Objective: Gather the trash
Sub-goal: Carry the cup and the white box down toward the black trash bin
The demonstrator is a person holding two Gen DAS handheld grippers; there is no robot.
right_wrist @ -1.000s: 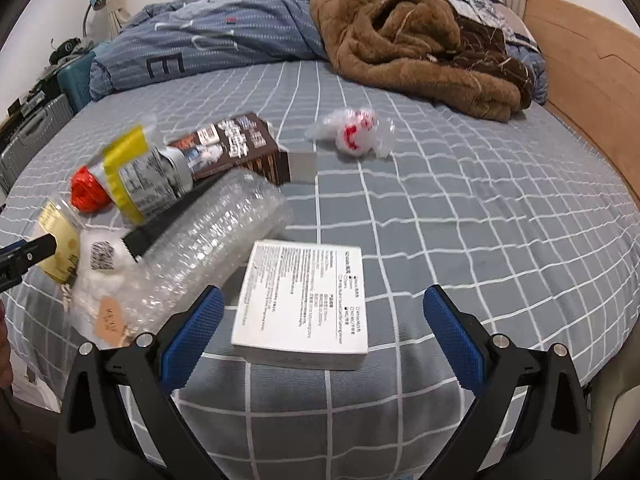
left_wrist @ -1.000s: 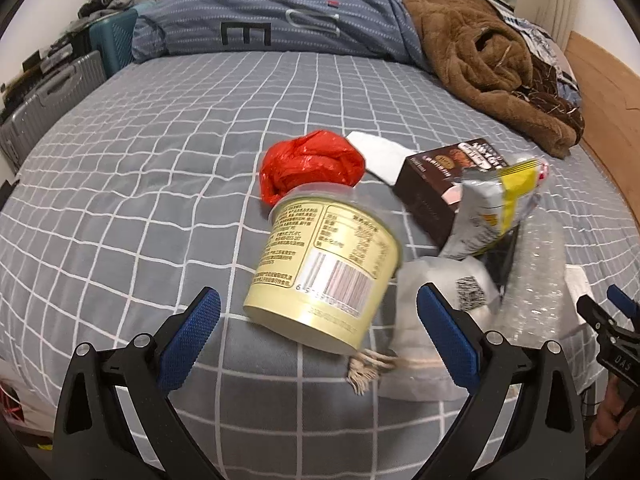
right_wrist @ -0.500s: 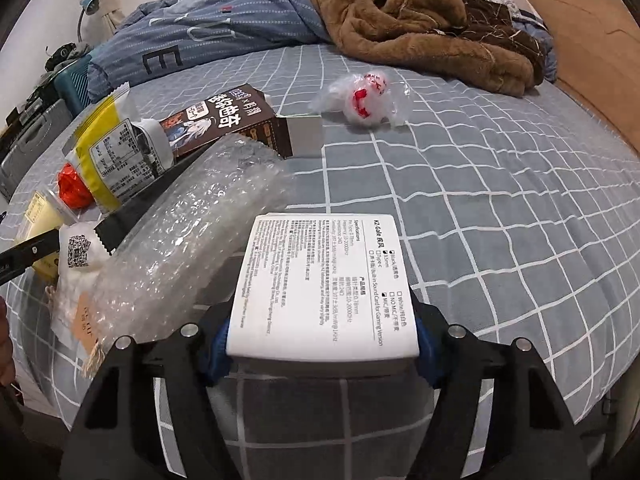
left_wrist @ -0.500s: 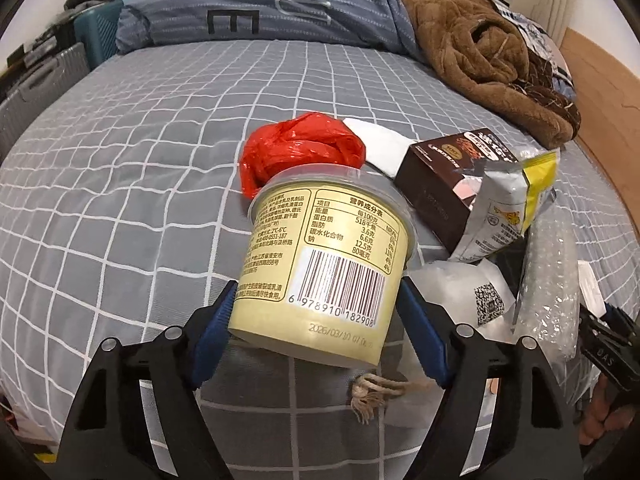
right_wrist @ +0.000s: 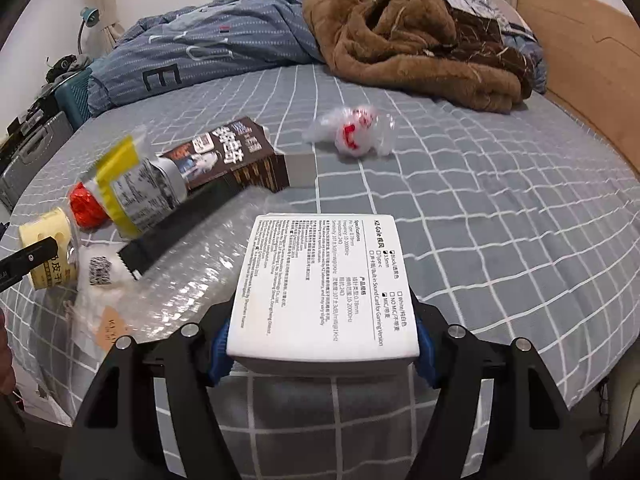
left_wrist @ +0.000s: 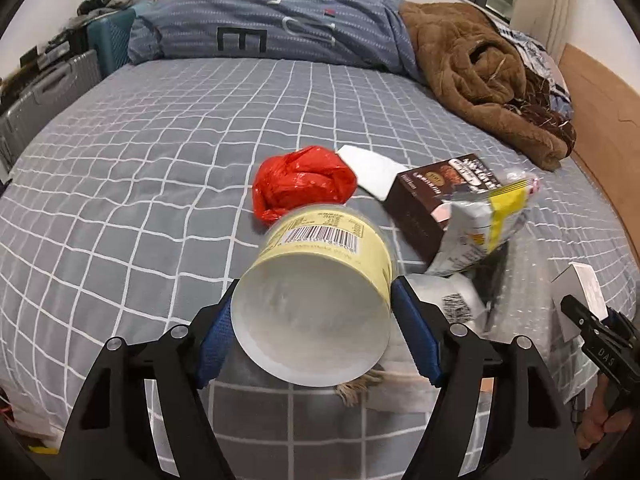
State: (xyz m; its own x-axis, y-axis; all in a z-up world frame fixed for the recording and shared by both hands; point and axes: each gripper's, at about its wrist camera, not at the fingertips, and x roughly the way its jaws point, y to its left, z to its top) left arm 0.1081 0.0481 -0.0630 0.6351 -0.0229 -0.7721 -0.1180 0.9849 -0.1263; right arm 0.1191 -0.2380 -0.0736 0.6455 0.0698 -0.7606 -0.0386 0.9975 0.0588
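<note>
Item 1: pale yellow round plastic tub with a barcode label (left_wrist: 320,280). My left gripper (left_wrist: 316,340) has its 2 blue-padded jaws pressed on the tub's sides and closing further; the tub is tipped, its white base facing my camera, near the front edge of the bed.

Item 2: flat white cardboard box printed with black specification text (right_wrist: 324,284). My right gripper (right_wrist: 320,344) is clamped on it, 1 pad on each long side, the printed face up and the box over the front of the bed.

Item 3: crumpled red plastic bag (left_wrist: 302,184), on the sheet just beyond the tub.

Item 4: dark brown rectangular carton with white lettering (right_wrist: 228,160), lying flat; a silver and yellow snack pouch (right_wrist: 136,192) leans on its near end.

Item 5: clear bubble-wrap sheet (right_wrist: 192,272), just left of the white box, with a black serrated strip (right_wrist: 180,224) lying across it.

Item 6: white pouch with a QR code (left_wrist: 456,300), right of the tub.

Item 7: clear plastic bag with red markings (right_wrist: 354,132), well apart from the rest, further back.

Setting: grey bedsheet with a white grid (left_wrist: 140,168); a brown fleece blanket (right_wrist: 412,32) and blue striped duvet (left_wrist: 280,28) heaped at the far end.
</note>
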